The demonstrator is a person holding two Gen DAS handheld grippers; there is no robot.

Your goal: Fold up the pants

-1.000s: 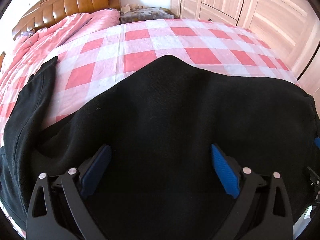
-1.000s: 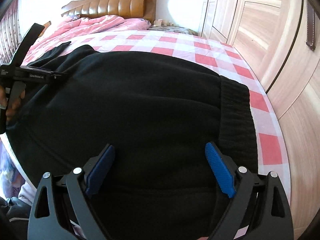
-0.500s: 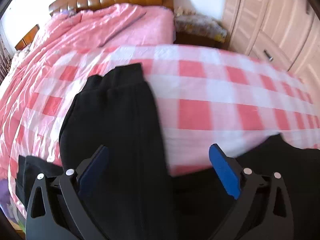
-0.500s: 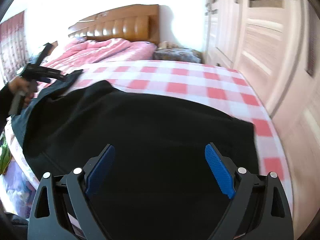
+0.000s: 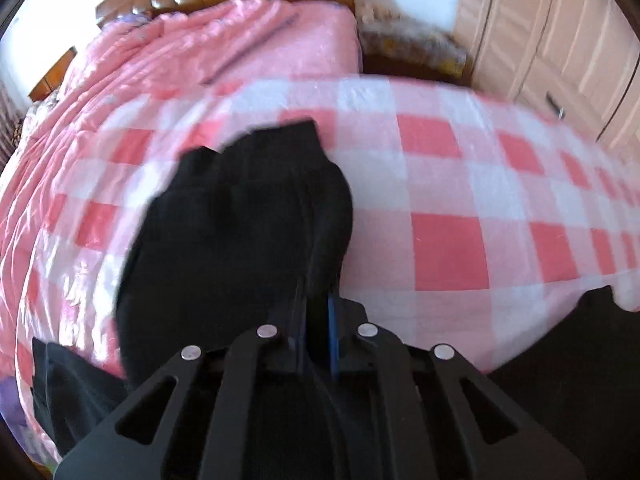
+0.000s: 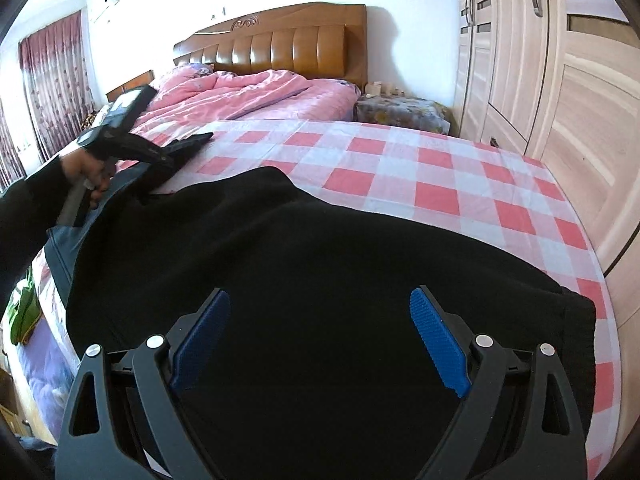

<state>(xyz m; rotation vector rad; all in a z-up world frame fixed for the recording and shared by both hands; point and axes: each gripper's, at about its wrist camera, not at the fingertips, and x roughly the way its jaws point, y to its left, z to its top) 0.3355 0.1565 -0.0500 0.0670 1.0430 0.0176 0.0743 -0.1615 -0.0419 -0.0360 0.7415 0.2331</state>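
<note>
Black pants (image 6: 320, 288) lie across the pink-and-white checked bed sheet (image 6: 420, 168). In the left wrist view my left gripper (image 5: 318, 308) is shut on the edge of one black pant leg (image 5: 240, 232), whose cuffed end points toward the headboard. The left gripper also shows in the right wrist view (image 6: 160, 160), held by a hand at the far left. My right gripper (image 6: 320, 332) is open and empty, hovering over the wide upper part of the pants, with the waistband (image 6: 576, 320) to its right.
A pink quilt (image 6: 248, 92) is bunched by the wooden headboard (image 6: 280, 44). A nightstand (image 6: 400, 112) stands beside the bed. Wardrobe doors (image 6: 560, 80) line the right side. Curtains (image 6: 52, 80) hang at the far left.
My left gripper swung left from the pants' body to the pant leg and closed on its edge. My right gripper rose a little and stayed open.
</note>
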